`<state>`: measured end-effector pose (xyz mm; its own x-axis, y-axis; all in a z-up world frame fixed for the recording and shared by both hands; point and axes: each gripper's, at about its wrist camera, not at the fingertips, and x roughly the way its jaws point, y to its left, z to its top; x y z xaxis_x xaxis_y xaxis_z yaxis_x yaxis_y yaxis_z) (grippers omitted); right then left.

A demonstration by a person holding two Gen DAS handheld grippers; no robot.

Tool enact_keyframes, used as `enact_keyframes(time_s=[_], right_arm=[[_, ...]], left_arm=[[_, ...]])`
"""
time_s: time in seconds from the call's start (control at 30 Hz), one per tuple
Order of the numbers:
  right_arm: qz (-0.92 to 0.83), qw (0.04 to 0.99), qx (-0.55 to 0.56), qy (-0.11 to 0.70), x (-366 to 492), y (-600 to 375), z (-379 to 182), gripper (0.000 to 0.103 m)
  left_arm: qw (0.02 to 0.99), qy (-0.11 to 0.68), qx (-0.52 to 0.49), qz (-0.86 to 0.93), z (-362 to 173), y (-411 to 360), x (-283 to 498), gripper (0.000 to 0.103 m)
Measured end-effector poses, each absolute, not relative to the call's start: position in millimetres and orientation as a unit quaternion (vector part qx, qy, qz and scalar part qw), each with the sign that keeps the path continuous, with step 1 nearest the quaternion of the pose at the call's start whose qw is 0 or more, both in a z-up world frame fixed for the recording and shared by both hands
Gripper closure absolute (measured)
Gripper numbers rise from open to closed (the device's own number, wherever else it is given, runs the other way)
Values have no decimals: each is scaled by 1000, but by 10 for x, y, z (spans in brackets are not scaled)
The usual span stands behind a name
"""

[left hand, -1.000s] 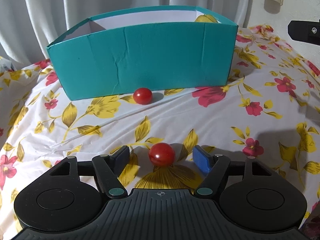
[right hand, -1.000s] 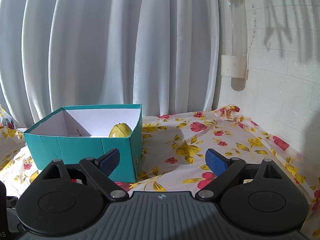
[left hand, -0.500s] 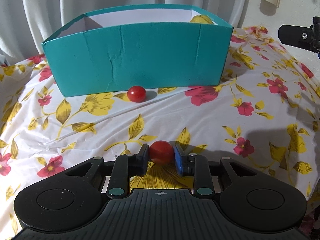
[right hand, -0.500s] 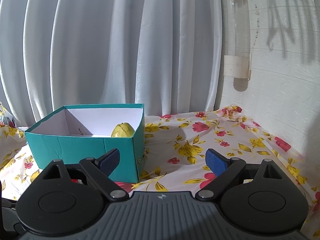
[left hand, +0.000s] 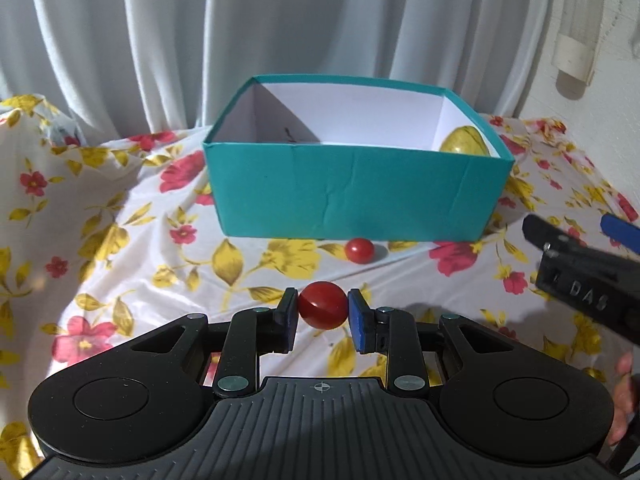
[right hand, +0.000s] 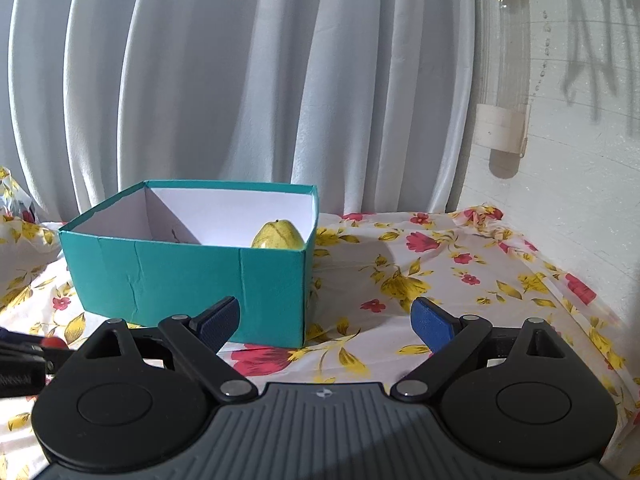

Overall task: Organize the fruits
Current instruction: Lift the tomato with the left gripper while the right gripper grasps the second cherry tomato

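- A small red tomato [left hand: 323, 310] sits squeezed between the two pads of the left gripper [left hand: 323, 316]. The pads press on both of its sides, and it is up off the cloth.
- A second little tomato [left hand: 359, 250] lies on the flowery cloth [left hand: 120, 248], just in front of the teal box [left hand: 352, 196] and right by its wall.
- The box is open on top and white inside. A yellow-green pear [right hand: 277, 235] rests in its right corner.
- The right gripper [right hand: 326, 320] has its jaws spread wide with nothing between them. It hangs near the box's right corner.
- A white curtain [right hand: 240, 80] hangs behind the box.
- A clear tube [right hand: 502, 60] is fixed to the white wall on the right.
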<state>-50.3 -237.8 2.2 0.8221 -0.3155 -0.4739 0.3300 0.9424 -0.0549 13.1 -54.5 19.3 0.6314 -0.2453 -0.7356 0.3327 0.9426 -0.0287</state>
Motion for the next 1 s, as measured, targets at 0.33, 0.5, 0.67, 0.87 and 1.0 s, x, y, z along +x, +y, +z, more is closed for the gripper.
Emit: enact_keyframes(time_s=[0.33,0.5,0.67,0.87,1.0], right_arm=[[-120,948,-11,293,-87,-1905,-335,12],[-97,947,-25,305,113,-1724,-433,24],[-81,945,-33,314,259,-1601,-494,30],[-61,942,-39,329,448,-1491,-584,38],[-50,939,-43,336,553,-1440,-648,47]], left_arm=[[908,396,43,-129,311,-234,179,73],[908,399,39,-124,294,-152,212,73],[907,401,37,-123,276,-111,272,73],[905,407,36,-124,240,-86,361,73],[903,410,35,-122,221,-65,415,73]])
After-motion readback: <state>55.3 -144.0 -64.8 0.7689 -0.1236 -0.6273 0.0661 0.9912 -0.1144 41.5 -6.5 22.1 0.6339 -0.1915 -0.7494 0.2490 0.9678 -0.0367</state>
